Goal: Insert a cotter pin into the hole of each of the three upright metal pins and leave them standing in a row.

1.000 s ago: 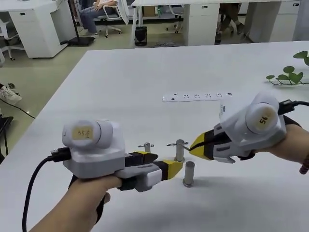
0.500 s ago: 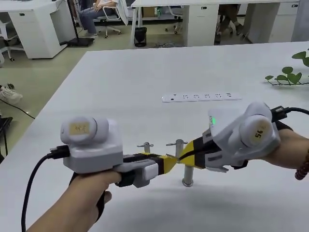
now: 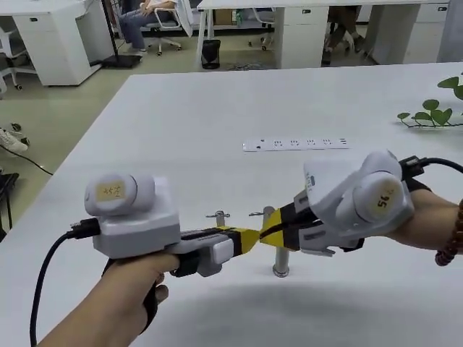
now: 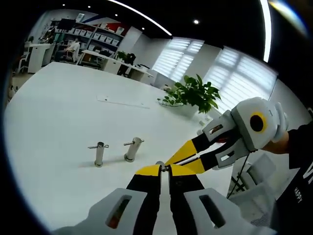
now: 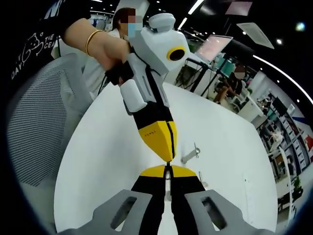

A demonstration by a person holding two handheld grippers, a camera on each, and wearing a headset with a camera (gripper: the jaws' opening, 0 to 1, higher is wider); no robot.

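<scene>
Left gripper (image 3: pixel 248 238) and right gripper (image 3: pixel 269 233) are meeting tip to tip just above upright bare metal pin (image 3: pixel 281 270), right gripper nearer. Both jaw pairs pressing together; whether pinching anything, cannot tell.

Head view down on table (image 3: pixel 217 116); gripper views low, close, opposed across one pin (image 3: pixel 280 269).

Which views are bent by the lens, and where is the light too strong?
Head view: lines straight, light even on the table. Left gripper view: fisheye bend, windows washed out white. Right gripper view: fisheye bend, ceiling lights glare.
</scene>
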